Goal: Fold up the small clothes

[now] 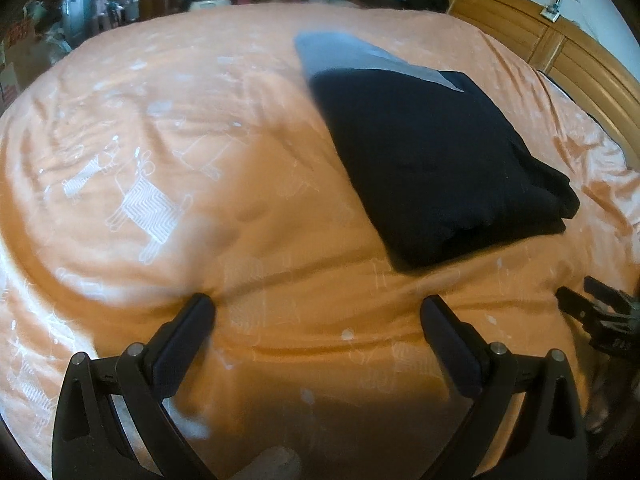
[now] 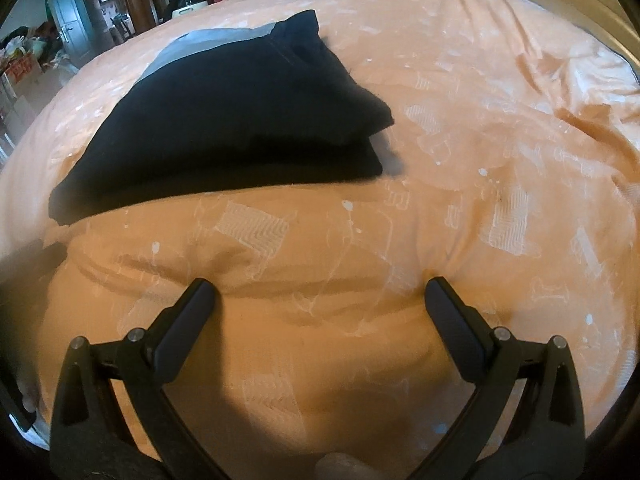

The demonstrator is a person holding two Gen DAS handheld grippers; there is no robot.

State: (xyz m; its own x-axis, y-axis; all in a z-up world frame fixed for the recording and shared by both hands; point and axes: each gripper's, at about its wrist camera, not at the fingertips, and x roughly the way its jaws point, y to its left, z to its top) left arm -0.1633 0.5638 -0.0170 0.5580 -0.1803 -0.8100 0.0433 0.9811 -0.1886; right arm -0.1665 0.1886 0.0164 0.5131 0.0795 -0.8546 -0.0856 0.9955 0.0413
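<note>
Left wrist view, bed: orange duvet [image 1: 200, 120] with white animal prints fills the frame; far edge blurred.
Headboard: wooden headboard [image 1: 560, 40], partly cut off at the frame's rim.
Clothes: folded dark garment [image 1: 440, 168] lies flat on the duvet, a grey piece [image 1: 352, 50] showing beneath its far end; its kind is unclear.
Left gripper [image 1: 318, 310]: fingers spread, nothing held.
Right gripper [image 2: 320, 292]: released, near the garment; only a blurred sliver appears in the left view.
</note>
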